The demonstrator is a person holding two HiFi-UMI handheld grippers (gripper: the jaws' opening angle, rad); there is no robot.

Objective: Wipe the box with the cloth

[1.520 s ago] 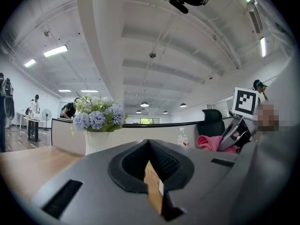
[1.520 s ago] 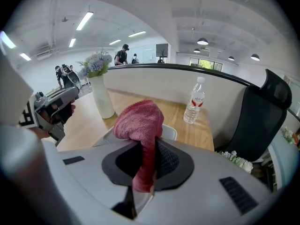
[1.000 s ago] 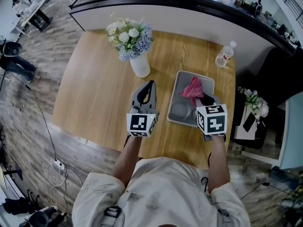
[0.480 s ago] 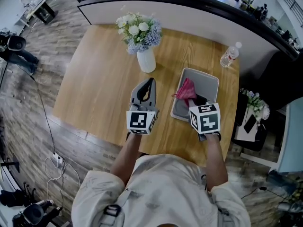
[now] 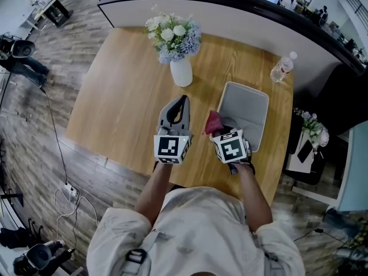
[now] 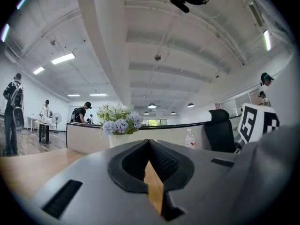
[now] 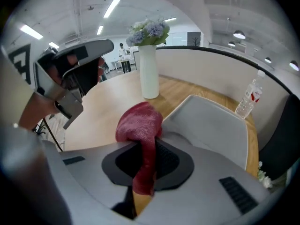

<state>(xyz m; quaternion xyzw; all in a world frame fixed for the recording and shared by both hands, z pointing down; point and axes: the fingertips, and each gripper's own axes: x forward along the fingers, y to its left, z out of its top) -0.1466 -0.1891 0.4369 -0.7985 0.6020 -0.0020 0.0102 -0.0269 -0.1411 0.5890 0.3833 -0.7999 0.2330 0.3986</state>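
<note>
Right gripper jaws clamped on crumpled red cloth beside shallow grey box; left gripper jaws together, empty, over wood-grain table.

The wooden table carries a white vase of flowers, a grey box and a water bottle.

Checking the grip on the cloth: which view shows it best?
Right gripper view: the red cloth fills the middle, pinched in the right gripper. Head view shows a small bunch; left gripper view shows none.
</note>
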